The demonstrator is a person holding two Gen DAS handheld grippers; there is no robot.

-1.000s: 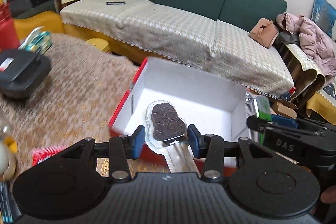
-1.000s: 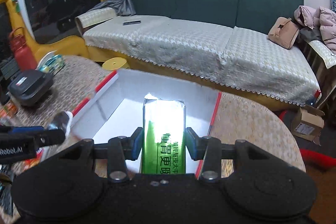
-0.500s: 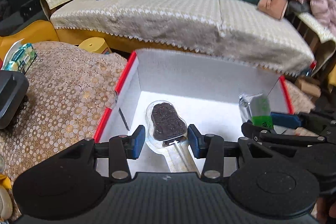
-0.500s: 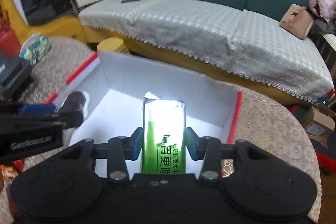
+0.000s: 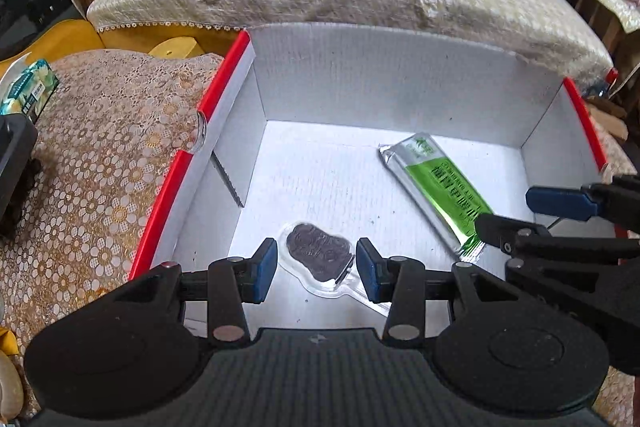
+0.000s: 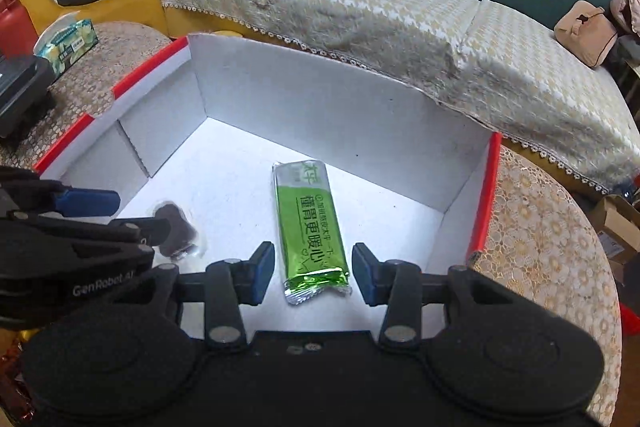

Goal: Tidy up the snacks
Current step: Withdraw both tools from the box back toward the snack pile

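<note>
A white cardboard box with red rims (image 5: 360,83) (image 6: 312,95) stands on the table. A brown chocolate snack in clear wrap (image 5: 318,255) (image 6: 176,231) lies on the box floor at the near left. A green foil snack pack (image 5: 438,187) (image 6: 310,223) lies on the floor to its right. My left gripper (image 5: 316,267) is open over the chocolate snack, its pads apart on either side. My right gripper (image 6: 313,269) is open over the near end of the green pack. Each gripper shows at the edge of the other's view.
The table wears a gold lace cloth (image 5: 92,155). A tissue pack (image 6: 70,43) and a black device (image 6: 20,95) sit at its left. A green sofa with a beige cover (image 6: 380,23) stands behind the box. A cardboard carton (image 6: 616,223) lies on the floor right.
Both grippers dropped lower into the box and opened. The chocolate snack and the green pack left the jaws and now lie on the box floor.
</note>
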